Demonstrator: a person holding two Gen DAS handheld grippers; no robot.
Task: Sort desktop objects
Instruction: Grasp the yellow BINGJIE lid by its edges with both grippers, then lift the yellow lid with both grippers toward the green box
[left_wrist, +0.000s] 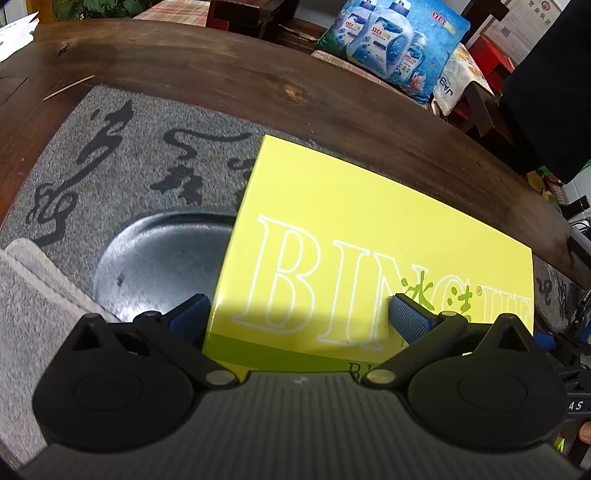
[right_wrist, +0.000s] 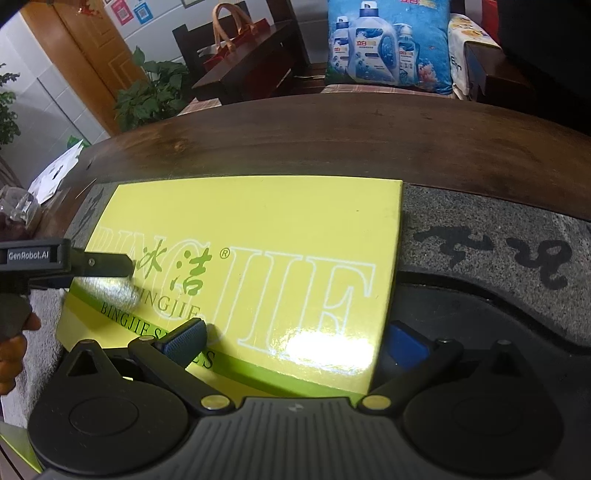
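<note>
A yellow box (left_wrist: 369, 240) printed with "BINGJIE" lies flat on a grey stone slab (left_wrist: 122, 162) set into a dark wooden table (left_wrist: 258, 85). The slab bears black brush characters. Both tools sit over the box's near edge.

In the left wrist view, the left tool (left_wrist: 297, 312) has its fingers spread wide. Its left blue pad (left_wrist: 192, 310) lies just outside the box's left edge, above a shallow polished hollow (left_wrist: 162, 258) in the slab, and the other pad rests over the printed top. Whether either pad touches the box cannot be told. A grey cloth (left_wrist: 33, 295) lies at the left, beside the hollow.

In the right wrist view, the right tool (right_wrist: 293, 343) is also spread. Its left pad (right_wrist: 184, 343) is over the box top (right_wrist: 258, 221), and its right pad sits just past the box's right edge, over a dark recess (right_wrist: 498, 325) in the slab. No grip on the box is evident. The left tool (right_wrist: 103, 266) reaches in from the left over the box, with a hand (right_wrist: 14, 350) below it.

Behind the table stand a blue cushion (right_wrist: 388, 44) printed with detergent bottles, a plant (right_wrist: 155, 92) and a wooden door (right_wrist: 85, 55).
</note>
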